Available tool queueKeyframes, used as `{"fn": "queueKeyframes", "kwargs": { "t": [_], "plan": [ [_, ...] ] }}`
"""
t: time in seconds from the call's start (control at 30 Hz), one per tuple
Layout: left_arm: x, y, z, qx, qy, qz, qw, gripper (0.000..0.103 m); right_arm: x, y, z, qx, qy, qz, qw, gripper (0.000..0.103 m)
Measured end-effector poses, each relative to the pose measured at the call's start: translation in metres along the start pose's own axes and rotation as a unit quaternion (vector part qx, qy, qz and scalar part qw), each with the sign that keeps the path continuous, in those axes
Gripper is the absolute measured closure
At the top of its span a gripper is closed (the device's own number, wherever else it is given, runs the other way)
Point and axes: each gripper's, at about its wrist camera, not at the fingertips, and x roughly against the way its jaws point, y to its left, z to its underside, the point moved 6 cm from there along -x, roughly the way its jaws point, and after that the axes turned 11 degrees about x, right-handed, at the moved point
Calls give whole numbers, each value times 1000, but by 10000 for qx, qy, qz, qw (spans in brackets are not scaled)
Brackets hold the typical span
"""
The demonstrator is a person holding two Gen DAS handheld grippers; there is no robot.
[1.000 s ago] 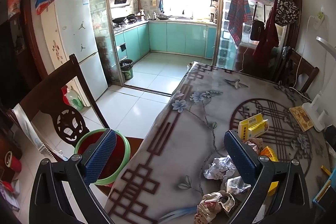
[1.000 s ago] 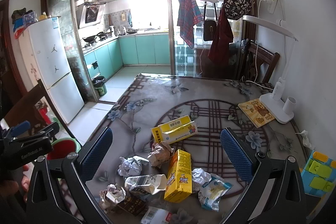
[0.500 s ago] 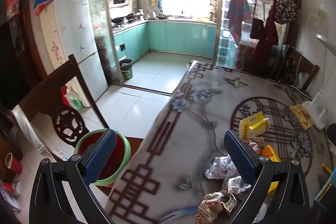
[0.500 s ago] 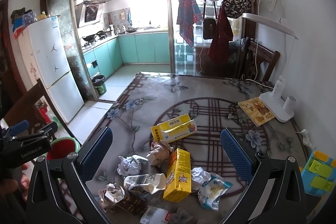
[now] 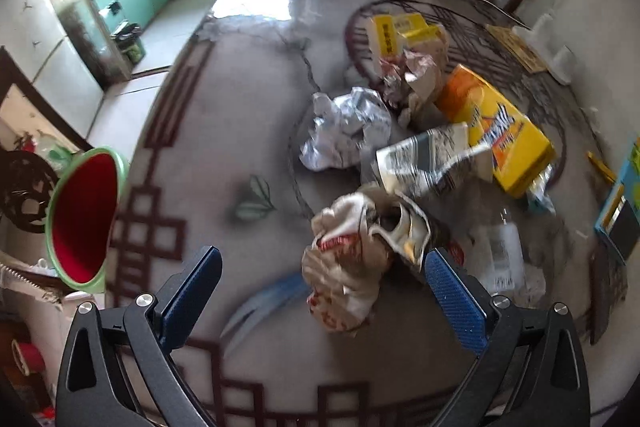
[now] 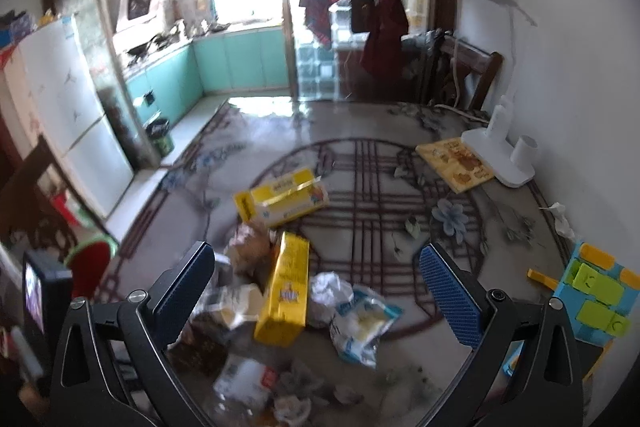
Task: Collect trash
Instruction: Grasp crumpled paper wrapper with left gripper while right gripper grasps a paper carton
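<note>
The trash lies in a loose heap on the table (image 5: 224,131), and nothing is picked up yet, so the step in hand looks like the first grasp. The left gripper (image 5: 322,285) has its jaws spread wide and empty, tilted down toward the crumpled brown wrapper (image 5: 352,259), which lies nearest to it. The right gripper (image 6: 316,285) is also wide apart and holds nothing, above the yellow carton (image 6: 286,293) and the small foil packet (image 6: 362,319). To do it well, I would bring the left jaws lower until the wrapper sits fully between them, then close on its thick middle, not on a loose edge. The red bin (image 5: 82,217) with green rim waits beside the table on the left, so the carry is short.
</note>
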Motion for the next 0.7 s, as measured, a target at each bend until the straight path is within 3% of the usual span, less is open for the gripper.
{"fn": "queueKeyframes", "kwargs": {
  "t": [0.13,0.2,0.3,0.4,0.57,0.63,0.7],
  "plan": [
    [-10,7,18,-365,290,25,9989,1,-19,43,25,696,613,-1027,9904,0],
    [-10,19,25,-285,340,40,9990,1,-32,79,44,1346,935,-1450,9758,2],
    [-7,37,27,35,315,26,9995,1,-55,121,67,1818,1289,-2031,9535,35],
    [-1,48,30,79,264,-78,9996,1,-89,143,86,1964,1720,-2267,9383,39],
    [-3,80,39,358,256,-259,9987,1,-115,152,97,2052,2046,-2366,9274,40],
    [-4,86,41,425,251,-274,9984,1,-119,147,93,1893,2082,-2344,9305,67],
    [-1,81,39,340,159,-258,9990,1,-111,135,83,1642,1964,-2444,9353,80]
  ]
}}
